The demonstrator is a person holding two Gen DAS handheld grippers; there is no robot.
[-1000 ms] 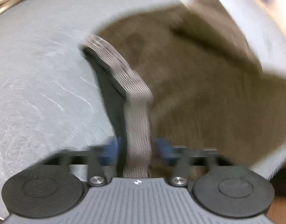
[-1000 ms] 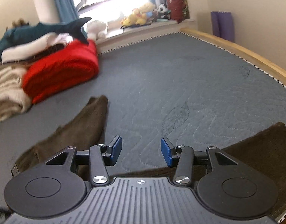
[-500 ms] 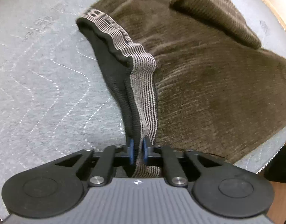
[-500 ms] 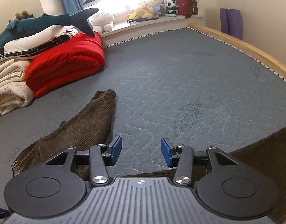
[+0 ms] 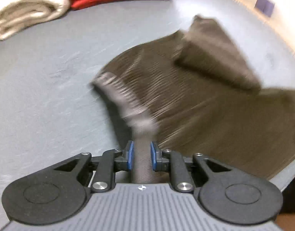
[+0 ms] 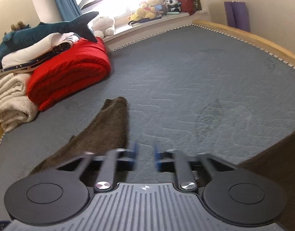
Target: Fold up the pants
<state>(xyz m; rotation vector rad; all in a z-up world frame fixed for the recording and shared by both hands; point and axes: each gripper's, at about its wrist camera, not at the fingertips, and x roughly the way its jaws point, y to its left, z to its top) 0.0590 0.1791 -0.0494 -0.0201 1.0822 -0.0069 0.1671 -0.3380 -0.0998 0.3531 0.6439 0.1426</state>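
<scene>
Dark brown corduroy pants [image 5: 205,104] lie spread on the grey mattress, with a grey striped waistband [image 5: 126,104]. My left gripper [image 5: 141,155] is shut on the waistband and holds it lifted off the bed; the view is motion-blurred. In the right wrist view one pant leg [image 6: 107,130] stretches away to the left and another part of the pants [image 6: 272,159] lies at the right edge. My right gripper [image 6: 145,156] is open and empty above the mattress between them, its fingers blurred.
A red folded blanket [image 6: 70,75], cream towels [image 6: 8,100] and a plush shark [image 6: 49,30] are stacked at the bed's far left. Stuffed toys [image 6: 151,7] sit on the window sill. A wooden bed rail [image 6: 249,36] runs along the right side.
My left gripper has swung with the waistband, so the blanket pile now shows. My right gripper's fingers have moved closer together and it has shifted forward.
</scene>
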